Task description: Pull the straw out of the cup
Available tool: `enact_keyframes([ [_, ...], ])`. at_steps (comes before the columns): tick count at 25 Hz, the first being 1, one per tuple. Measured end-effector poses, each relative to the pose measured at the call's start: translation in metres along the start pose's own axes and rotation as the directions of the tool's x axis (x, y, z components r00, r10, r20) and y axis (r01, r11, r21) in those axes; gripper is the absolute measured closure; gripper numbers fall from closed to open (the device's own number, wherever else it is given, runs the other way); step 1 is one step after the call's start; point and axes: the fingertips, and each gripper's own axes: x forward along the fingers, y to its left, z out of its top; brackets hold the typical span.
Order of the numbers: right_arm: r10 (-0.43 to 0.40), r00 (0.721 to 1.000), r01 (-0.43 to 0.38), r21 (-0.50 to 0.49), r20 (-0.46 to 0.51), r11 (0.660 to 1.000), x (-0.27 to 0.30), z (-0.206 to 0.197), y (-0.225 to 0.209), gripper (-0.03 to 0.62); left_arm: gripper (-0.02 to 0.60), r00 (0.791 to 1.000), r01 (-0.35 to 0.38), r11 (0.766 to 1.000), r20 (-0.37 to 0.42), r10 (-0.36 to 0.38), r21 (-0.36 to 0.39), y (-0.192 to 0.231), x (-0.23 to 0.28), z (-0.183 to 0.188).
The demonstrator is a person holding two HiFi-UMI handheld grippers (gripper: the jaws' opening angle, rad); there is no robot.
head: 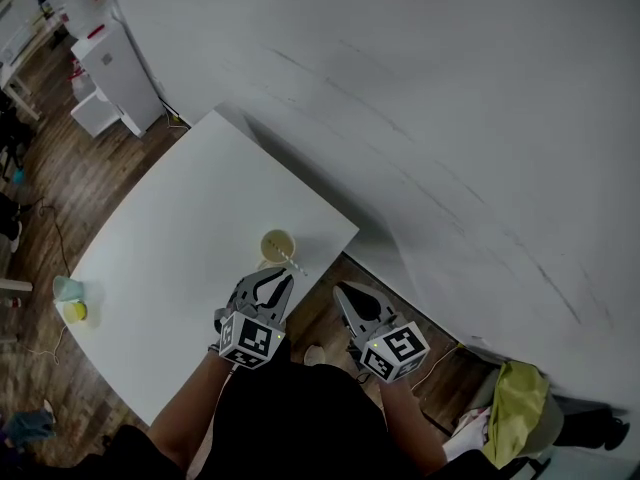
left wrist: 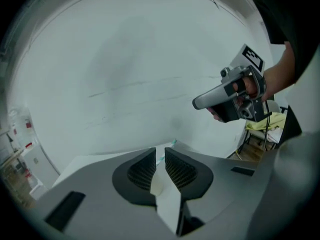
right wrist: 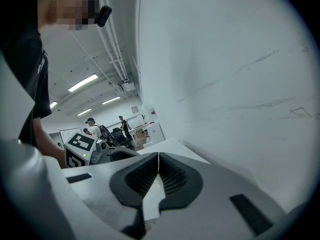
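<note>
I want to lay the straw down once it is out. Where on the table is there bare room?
Bare: the middle and far corner of the table, between the tan cup and the pale blue cup at the left corner. Crowded: the near edge, where the left gripper stands by the tan cup and its straw.

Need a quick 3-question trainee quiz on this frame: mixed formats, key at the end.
1. True or false: the right gripper has its fingers shut with nothing between them.
2. The straw is: A) held in the right gripper, B) standing in the cup, C) out of view.
3. Fill in: on the left gripper, the fingers are ____, pointing at the cup and straw.
Key: 1 true; 2 B; 3 apart.
</note>
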Motion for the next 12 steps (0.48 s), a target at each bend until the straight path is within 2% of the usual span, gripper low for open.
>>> enact_keyframes([
  [3,-0.007,1.0,0.007,0.002,-0.01,1.0,0.002,-0.003,-0.004,0.571,0.528,0.999,-0.007,0.994,-0.03,0.01,0.113,-0.001,0.008,-0.008],
  [7,-0.019,1.0,0.019,0.007,-0.016,1.0,0.003,-0.005,-0.008,0.571,0.515,0.997,-0.008,0.956,-0.069,0.029,0.292,-0.004,0.019,-0.02],
  [12,-0.034,0.999,0.034,0.008,-0.031,0.999,0.0,-0.009,-0.011,0.571,0.508,0.996,-0.02,0.925,-0.077,0.054,0.38,-0.004,0.029,-0.027],
])
